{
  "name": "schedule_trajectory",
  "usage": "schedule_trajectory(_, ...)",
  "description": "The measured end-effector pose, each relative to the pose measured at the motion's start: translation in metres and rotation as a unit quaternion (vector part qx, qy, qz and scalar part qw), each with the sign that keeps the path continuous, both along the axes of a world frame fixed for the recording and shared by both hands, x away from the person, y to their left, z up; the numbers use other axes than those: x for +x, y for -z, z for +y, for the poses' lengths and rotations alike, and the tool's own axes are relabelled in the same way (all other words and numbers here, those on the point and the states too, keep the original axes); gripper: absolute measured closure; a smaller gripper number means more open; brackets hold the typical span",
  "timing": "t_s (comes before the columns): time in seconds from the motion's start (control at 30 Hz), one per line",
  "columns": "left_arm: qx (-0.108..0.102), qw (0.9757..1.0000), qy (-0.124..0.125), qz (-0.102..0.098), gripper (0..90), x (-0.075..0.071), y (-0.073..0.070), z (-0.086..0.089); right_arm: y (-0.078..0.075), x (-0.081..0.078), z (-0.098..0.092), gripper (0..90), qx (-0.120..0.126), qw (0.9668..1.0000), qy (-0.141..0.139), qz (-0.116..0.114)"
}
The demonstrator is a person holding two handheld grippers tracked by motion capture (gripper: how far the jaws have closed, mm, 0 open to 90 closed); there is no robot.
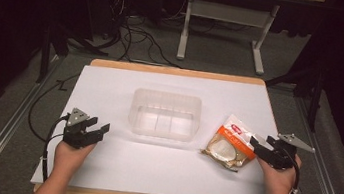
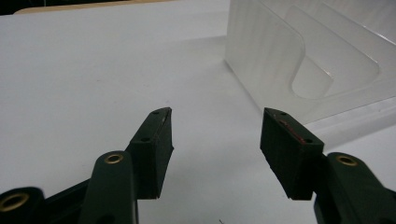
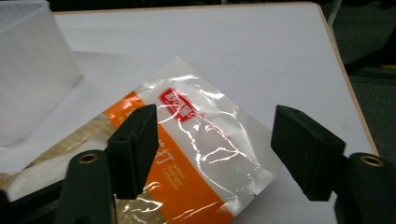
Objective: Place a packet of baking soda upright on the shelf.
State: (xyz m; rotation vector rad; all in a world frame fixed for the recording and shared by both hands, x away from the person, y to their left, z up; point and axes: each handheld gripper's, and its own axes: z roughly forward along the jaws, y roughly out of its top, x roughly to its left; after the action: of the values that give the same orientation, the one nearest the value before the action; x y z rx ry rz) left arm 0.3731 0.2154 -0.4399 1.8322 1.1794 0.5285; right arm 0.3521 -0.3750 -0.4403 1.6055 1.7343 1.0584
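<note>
Orange-banded snack bag [image 3: 187, 158] just beyond spread right gripper [image 3: 215, 154], left gripper [image 2: 215, 140] spread beside clear tub [image 2: 299, 51]

I see a clear plastic container [image 1: 165, 115] mid-table on white sheeting [image 1: 116, 160], a sealed snack packet [image 1: 230, 141] lying just to its right.

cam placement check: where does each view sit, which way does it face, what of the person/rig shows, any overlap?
High view: above the person's side, facing forward and down on the table; forearms, left gripper, right gripper.
Left gripper view: along open jaws toward the clear bin.
Right gripper view: open jaws over the snack bag.
All three share the bin.
</note>
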Motion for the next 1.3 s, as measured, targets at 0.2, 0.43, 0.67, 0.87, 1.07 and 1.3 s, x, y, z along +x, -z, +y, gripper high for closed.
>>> schedule_trajectory(0.2, 0.006, 1.0, 0.005, 0.0, 43.7, -0.001, 0.0, -0.002, 0.011, 0.016, -0.012, 27.1, 0.004, 0.9996, 0.021, 0.02)
schedule_trajectory(0.43, 0.006, 1.0, 0.007, 0.002, 43.6, -0.001, 0.001, -0.002, 0.019, 0.022, -0.019, 26.7, 0.023, 0.9988, 0.022, 0.038)
schedule_trajectory(0.67, 0.009, 0.9998, 0.017, 0.002, 43.3, -0.002, 0.002, -0.004, 0.031, 0.022, -0.026, 27.0, 0.054, 0.9964, 0.013, 0.065)
schedule_trajectory(0.87, 0.01, 0.9997, 0.023, 0.004, 43.1, -0.001, 0.002, -0.005, 0.035, 0.023, -0.025, 28.7, 0.063, 0.9952, 0.002, 0.075)
schedule_trajectory(1.07, 0.012, 0.9996, 0.027, 0.003, 42.9, -0.002, 0.001, -0.006, 0.033, 0.021, -0.021, 36.7, 0.079, 0.9944, -0.022, 0.067)
schedule_trajectory(1.3, 0.012, 0.9995, 0.03, 0.001, 42.6, -0.003, 0.0, -0.007, 0.023, 0.01, -0.012, 46.6, 0.081, 0.9949, -0.048, 0.036)
